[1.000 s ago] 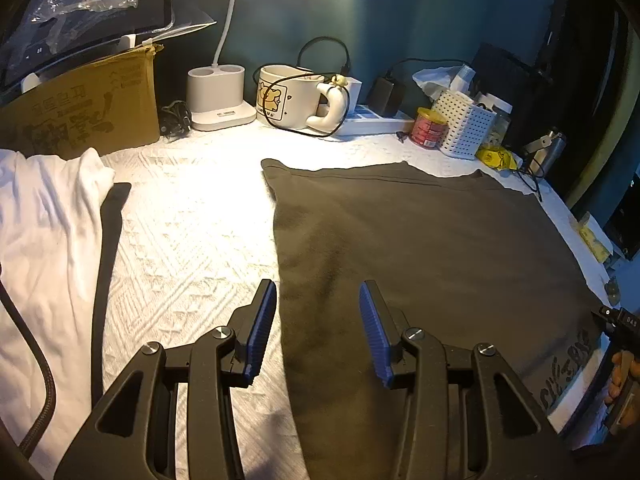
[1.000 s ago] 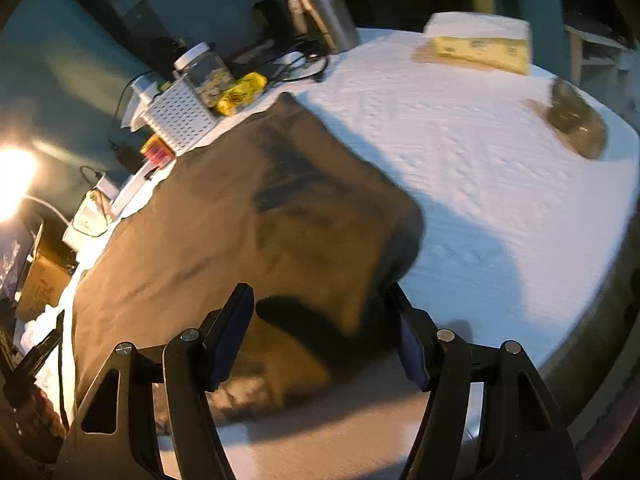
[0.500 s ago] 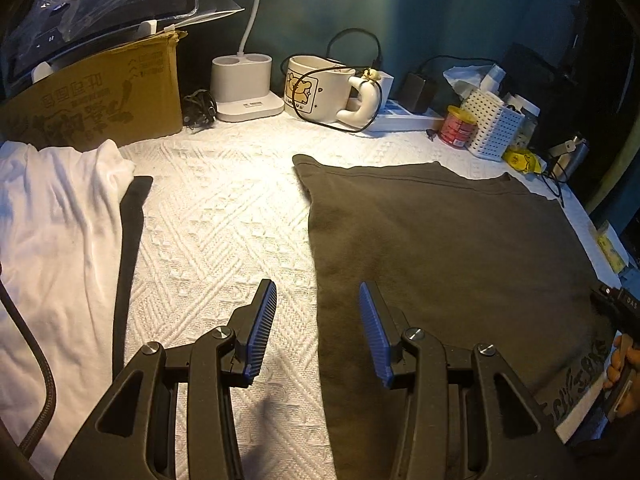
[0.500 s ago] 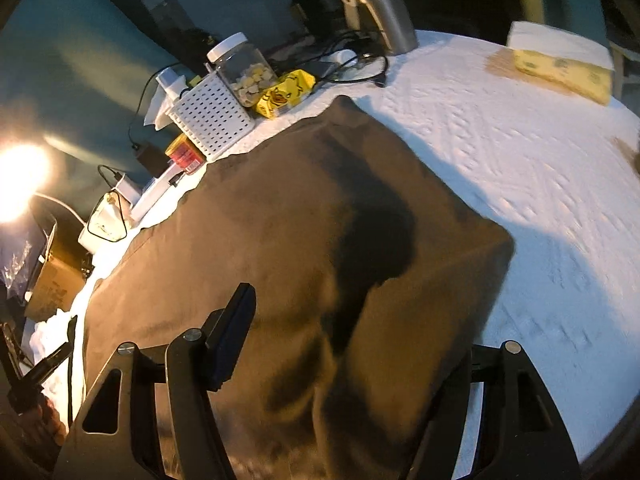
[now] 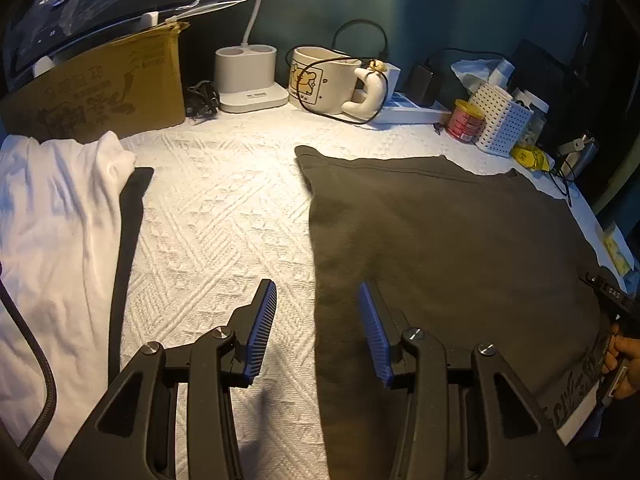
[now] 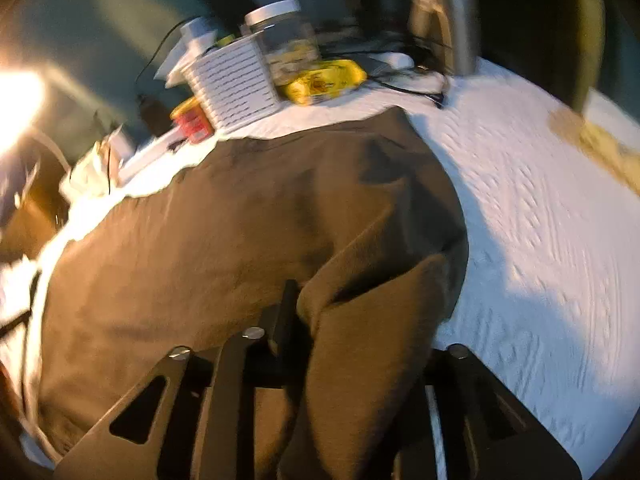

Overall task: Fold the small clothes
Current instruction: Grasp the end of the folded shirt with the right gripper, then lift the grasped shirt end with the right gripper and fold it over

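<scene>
A dark brown garment (image 5: 440,240) lies spread flat on the white textured cloth (image 5: 224,216). My left gripper (image 5: 316,312) is open and empty, hovering just over the garment's left edge. In the right wrist view my right gripper (image 6: 320,320) is shut on a bunched corner of the same brown garment (image 6: 200,240), which drapes over its right finger and hides it. The right gripper's body and the hand holding it also show at the right edge of the left wrist view (image 5: 616,320).
A white garment (image 5: 52,216) lies at the left with a black strip (image 5: 128,224) beside it. Along the back stand a cardboard box (image 5: 96,88), lamp base (image 5: 248,76), mug (image 5: 328,80), red tin (image 5: 466,122), white basket (image 5: 500,120) and cables.
My right gripper has closed on the garment's corner and lifted it, bunching the cloth. My left gripper has drifted left, so the garment's edge now lies between its fingers.
</scene>
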